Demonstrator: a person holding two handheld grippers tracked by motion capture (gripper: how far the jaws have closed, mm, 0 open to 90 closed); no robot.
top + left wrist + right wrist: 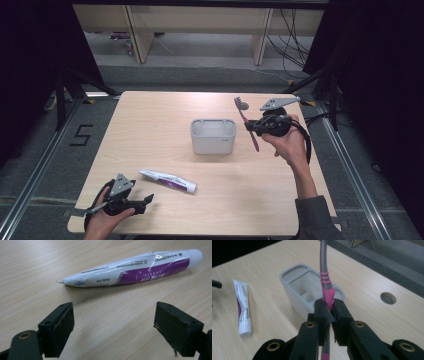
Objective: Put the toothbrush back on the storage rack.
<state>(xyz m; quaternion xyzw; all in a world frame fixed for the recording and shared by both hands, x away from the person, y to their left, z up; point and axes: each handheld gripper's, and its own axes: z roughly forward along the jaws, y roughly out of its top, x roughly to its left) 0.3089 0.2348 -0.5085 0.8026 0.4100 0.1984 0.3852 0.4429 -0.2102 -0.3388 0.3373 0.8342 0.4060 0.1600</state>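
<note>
A pink and grey toothbrush [247, 123] is held in the air right of the holder, bristle head up and away, with my right gripper [254, 126] shut on its pink handle [328, 296]. The pale grey holder [213, 136] with two compartments stands mid-table; its rim [287, 273] lies just beyond the jaws. A white and purple toothpaste tube [168, 180] lies flat at the front left. My left gripper [146, 201] rests low near the front left edge, open and empty, and the tube [132, 272] lies just ahead of its pads [66, 326].
The wooden table [160, 125] has a round cable hole [388, 298] near its far right edge. Black frame legs and metal rails flank the table, with desks and cables on the floor behind.
</note>
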